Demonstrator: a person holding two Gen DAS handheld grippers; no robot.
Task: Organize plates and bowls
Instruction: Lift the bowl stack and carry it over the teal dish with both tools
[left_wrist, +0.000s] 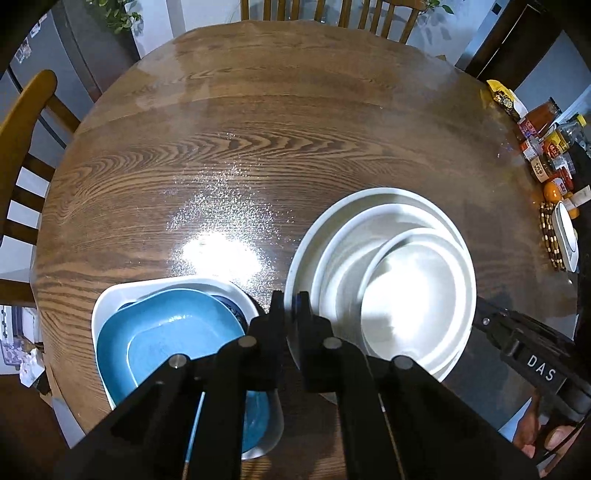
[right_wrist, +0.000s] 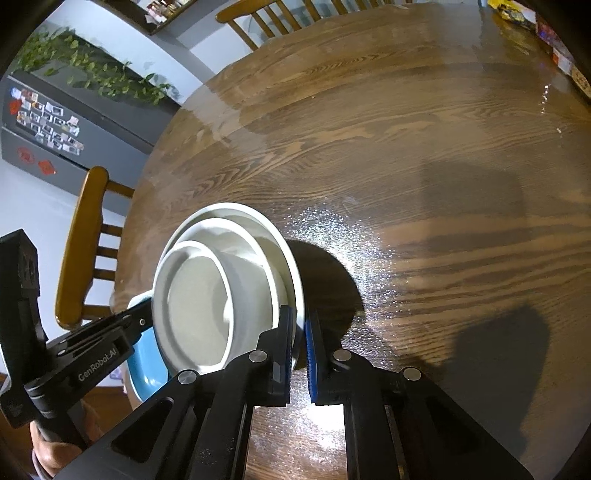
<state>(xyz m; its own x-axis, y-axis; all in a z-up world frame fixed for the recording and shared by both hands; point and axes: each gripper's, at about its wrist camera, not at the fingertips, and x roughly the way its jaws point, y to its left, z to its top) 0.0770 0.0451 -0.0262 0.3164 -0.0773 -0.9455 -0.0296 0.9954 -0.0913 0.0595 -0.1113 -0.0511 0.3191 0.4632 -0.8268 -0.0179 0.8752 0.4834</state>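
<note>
Left tongs (left_wrist: 293, 306) pinching near rim of white stack (left_wrist: 384, 273): 3 nested white dishes. Right tongs (right_wrist: 300, 332) pinching opposite rim of white stack (right_wrist: 225, 291). Likely heavy, glazed, slippery, breakable; keep level. Blue dish (left_wrist: 177, 332) in white square dish (left_wrist: 110, 295), just left of left tongs. Desk (left_wrist: 258, 129) ahead open.

Glossy wood-grain table (left_wrist: 258, 147); smooth glazed white bowls (left_wrist: 413, 288).

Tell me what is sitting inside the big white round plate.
Inside the large white plate sits a white bowl, and a smaller white bowl nests in that, pushed toward one side. The small bowl looks empty. Anything beneath the bowls is covered.
</note>
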